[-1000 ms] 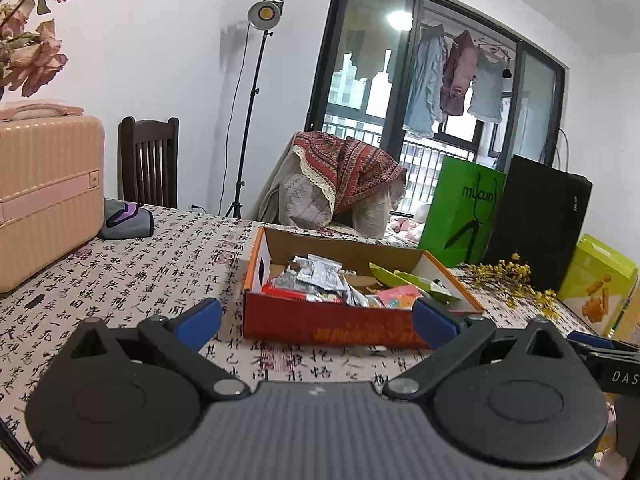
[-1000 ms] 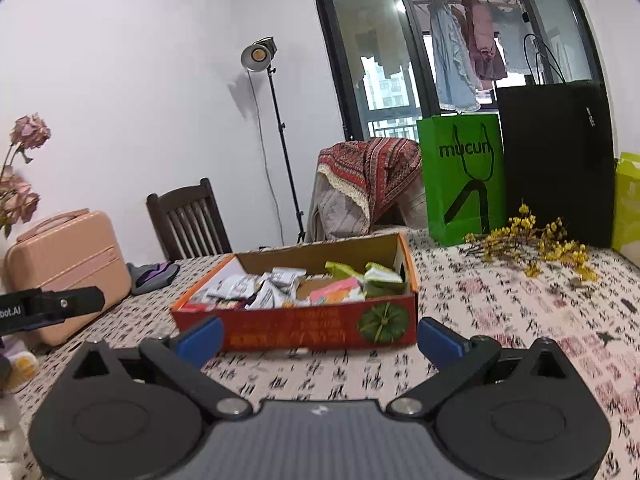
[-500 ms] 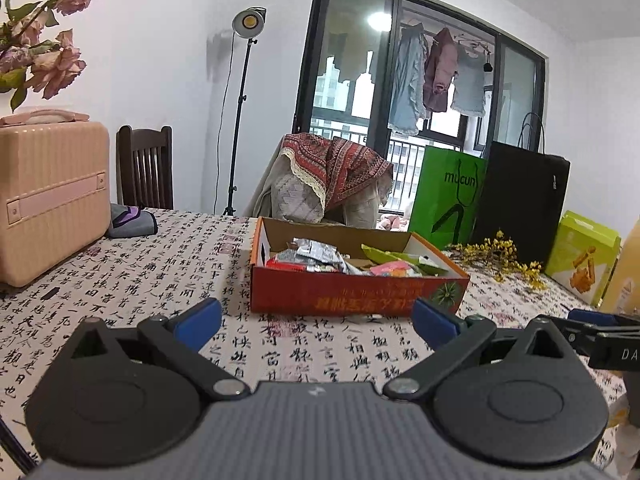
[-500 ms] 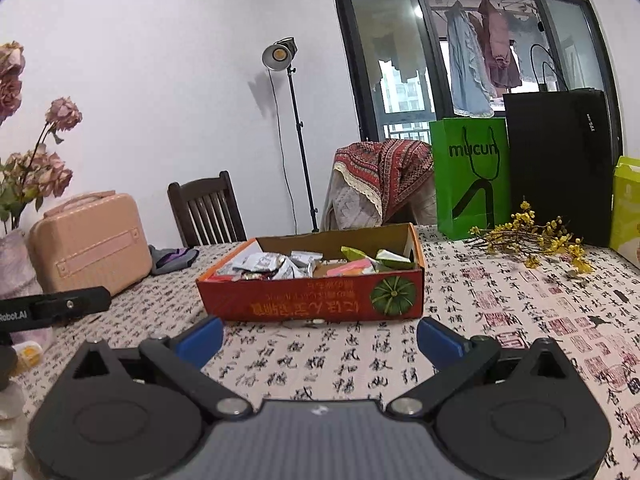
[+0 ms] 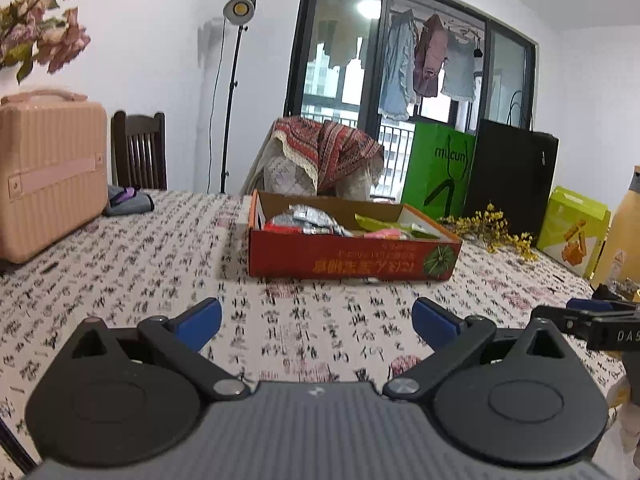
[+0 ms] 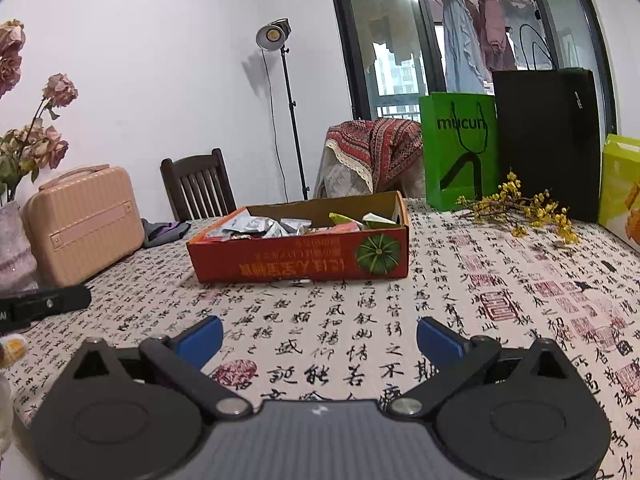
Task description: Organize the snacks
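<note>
A shallow red cardboard box (image 5: 352,258) (image 6: 300,266) with a pumpkin picture stands mid-table, holding several silver, green and pink snack packets (image 5: 316,220) (image 6: 264,226). My left gripper (image 5: 316,322) is open and empty, well short of the box's front wall. My right gripper (image 6: 319,338) is likewise open with nothing between its blue pads (image 6: 440,338), also back from the box. Each gripper shows at the edge of the other's view.
A pink suitcase (image 5: 48,172) (image 6: 84,220) and a vase of dried flowers (image 6: 24,148) stand at the left. Green bag (image 6: 460,152), black bag (image 6: 548,140), a yellow-green box (image 5: 572,228) and yellow sprigs (image 6: 520,208) sit at the right. Chairs stand behind the table (image 6: 460,292).
Both grippers have drawn back from the box and dropped lower, so the box looks farther and its front wall shows more. Both stay open and empty.
</note>
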Motion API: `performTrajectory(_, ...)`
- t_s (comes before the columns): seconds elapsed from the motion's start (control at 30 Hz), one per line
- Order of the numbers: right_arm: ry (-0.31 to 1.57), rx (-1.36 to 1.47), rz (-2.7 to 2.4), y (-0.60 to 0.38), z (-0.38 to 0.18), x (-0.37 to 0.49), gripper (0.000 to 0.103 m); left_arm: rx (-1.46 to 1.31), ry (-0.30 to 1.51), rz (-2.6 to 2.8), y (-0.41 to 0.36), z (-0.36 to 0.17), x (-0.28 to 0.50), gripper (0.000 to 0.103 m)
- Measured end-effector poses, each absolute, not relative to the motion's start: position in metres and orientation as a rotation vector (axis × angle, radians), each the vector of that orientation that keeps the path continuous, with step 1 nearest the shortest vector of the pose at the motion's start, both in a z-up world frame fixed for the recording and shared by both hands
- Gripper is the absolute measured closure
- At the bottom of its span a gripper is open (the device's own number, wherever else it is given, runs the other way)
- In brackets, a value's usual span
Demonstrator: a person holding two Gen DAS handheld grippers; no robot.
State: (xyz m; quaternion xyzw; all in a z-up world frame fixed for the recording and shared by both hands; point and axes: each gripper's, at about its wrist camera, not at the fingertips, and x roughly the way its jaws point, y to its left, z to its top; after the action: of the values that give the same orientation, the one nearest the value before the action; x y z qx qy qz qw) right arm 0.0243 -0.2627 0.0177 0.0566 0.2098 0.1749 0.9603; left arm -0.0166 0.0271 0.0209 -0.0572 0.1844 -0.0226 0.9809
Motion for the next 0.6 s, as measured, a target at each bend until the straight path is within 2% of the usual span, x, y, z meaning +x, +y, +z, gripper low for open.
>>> performTrajectory(0.6, 0.462, 0.111, 0.347, -0.261, 0.006, 0.028, 0.0, -0.118, 0.409, -0.048, 0.027, 0.004, -0.017, 0.0)
